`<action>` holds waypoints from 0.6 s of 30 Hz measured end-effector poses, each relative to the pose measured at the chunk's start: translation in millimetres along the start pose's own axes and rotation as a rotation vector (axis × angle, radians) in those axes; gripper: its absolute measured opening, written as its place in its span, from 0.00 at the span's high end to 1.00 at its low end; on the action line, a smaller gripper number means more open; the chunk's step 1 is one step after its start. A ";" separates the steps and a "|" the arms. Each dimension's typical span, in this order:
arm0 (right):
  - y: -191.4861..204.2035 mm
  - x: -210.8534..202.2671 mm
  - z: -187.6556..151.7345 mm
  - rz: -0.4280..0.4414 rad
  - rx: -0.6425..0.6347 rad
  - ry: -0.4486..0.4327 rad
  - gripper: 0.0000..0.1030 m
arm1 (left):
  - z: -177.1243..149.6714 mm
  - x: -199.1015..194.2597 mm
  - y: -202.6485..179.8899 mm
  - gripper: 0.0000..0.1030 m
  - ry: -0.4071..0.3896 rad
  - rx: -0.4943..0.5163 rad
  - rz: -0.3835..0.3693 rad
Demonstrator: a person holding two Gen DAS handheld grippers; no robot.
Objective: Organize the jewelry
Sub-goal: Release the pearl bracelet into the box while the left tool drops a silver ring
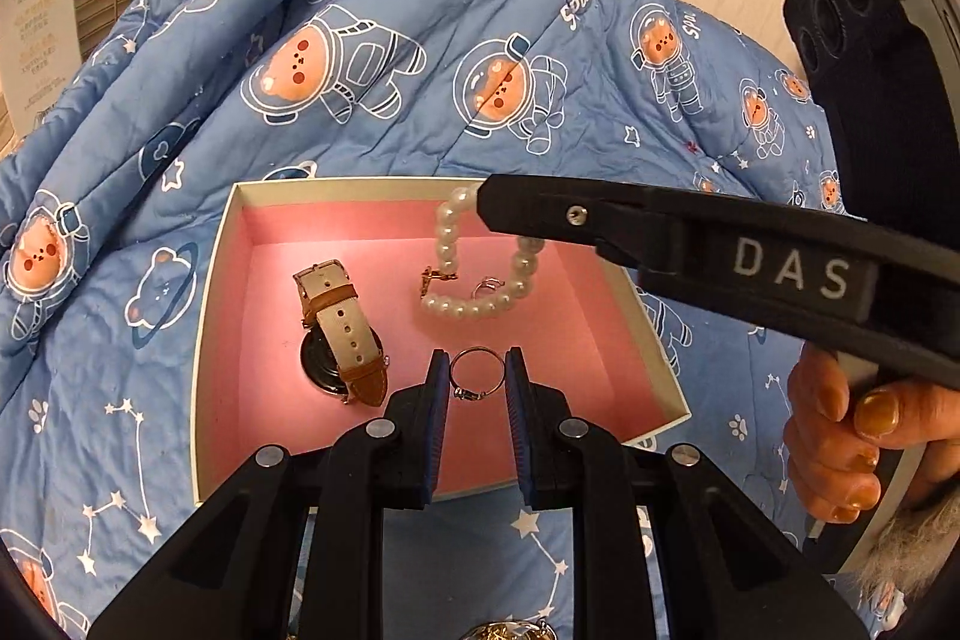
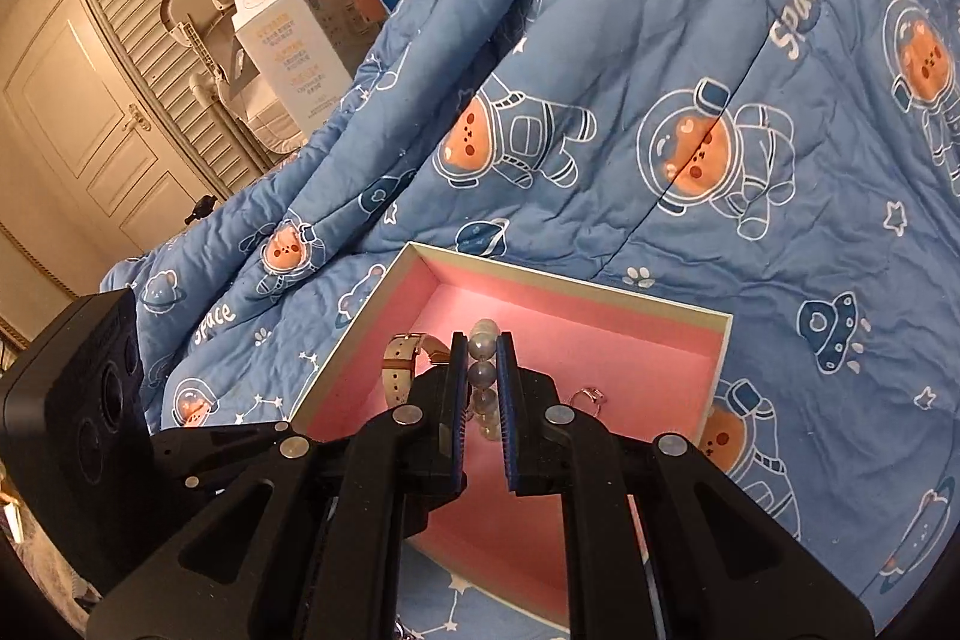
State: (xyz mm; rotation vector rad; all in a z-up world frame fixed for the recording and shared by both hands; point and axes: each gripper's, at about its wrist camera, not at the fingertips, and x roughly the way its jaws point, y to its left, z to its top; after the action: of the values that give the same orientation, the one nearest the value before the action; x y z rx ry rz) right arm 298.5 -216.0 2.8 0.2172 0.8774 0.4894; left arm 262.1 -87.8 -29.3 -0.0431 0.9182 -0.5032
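An open box with a pink lining (image 1: 223, 280) (image 2: 717, 340) lies on the blue quilt. A watch with a beige and brown strap (image 1: 342, 334) (image 2: 401, 367) and a small silver ring (image 1: 487, 286) (image 2: 588, 396) lie inside it. My left gripper (image 1: 477, 363) hovers over the box's near side, shut on a thin ring (image 1: 465, 393) held upright between its pads. My right gripper (image 1: 483, 202) (image 2: 482, 340) reaches in from the right, shut on a pearl bracelet (image 1: 474, 307) (image 2: 483, 373). The bracelet's loop hangs down to the box floor.
A quilt printed with astronaut bears (image 1: 420, 58) (image 2: 720, 130) covers the bed and rises in folds behind the box. Gold jewelry (image 1: 504, 631) shows at the bottom edge. A person's hand (image 1: 840, 436) holds the right gripper. A white carton (image 2: 288, 40) stands beyond the bed.
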 end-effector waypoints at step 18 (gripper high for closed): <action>-23.9 53.5 4.8 -0.084 0.019 0.116 0.90 | 2.2 38.2 -1.5 0.82 0.108 0.003 0.026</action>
State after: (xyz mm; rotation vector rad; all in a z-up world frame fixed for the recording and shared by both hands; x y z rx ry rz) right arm 338.7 -210.2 -39.7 0.1696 1.0011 0.4184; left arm 282.3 -106.1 -56.2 -0.0016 1.0225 -0.4867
